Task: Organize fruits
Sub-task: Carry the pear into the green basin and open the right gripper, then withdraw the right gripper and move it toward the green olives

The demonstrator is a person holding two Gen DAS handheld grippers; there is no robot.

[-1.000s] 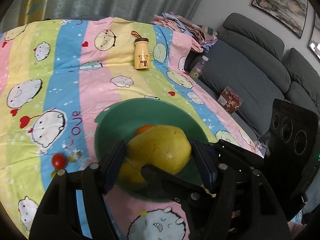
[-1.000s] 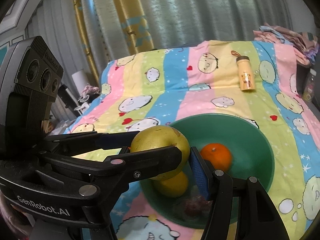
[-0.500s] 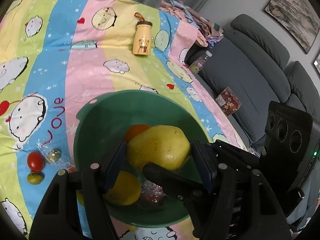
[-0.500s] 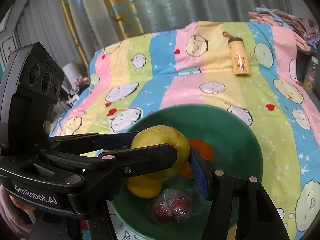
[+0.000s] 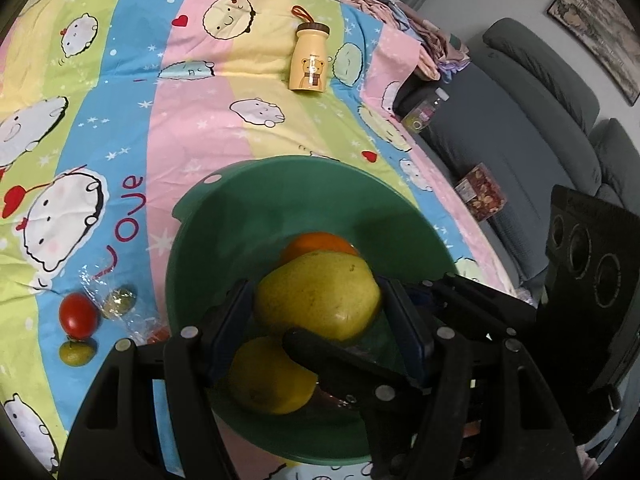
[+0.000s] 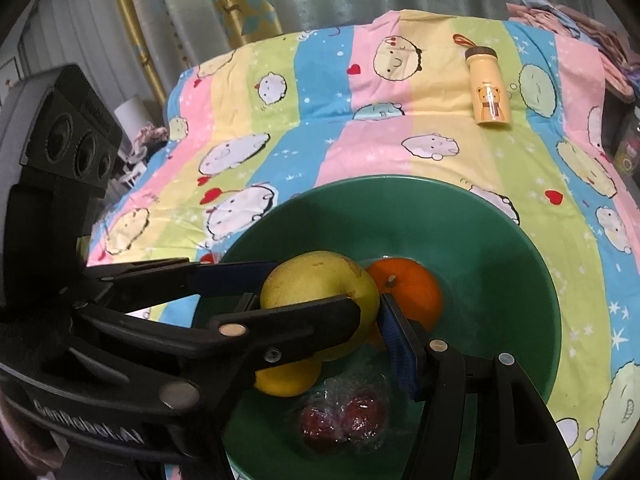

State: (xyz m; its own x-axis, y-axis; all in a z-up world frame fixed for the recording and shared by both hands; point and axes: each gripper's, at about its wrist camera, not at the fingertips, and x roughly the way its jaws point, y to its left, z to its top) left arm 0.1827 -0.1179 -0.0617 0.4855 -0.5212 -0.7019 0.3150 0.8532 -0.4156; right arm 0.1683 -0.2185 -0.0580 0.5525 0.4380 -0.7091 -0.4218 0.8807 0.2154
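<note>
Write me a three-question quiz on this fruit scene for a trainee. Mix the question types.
1. True or false: the left hand-held gripper and the right hand-held gripper both grip the large yellow-green fruit.
2. Which lies on the cloth outside the green bowl? A: the orange. B: the red tomato. C: the wrapped red fruits.
3. Fill in: the yellow bottle carries a picture of a ____.

Key: 1 true; 2 B; 3 bear.
</note>
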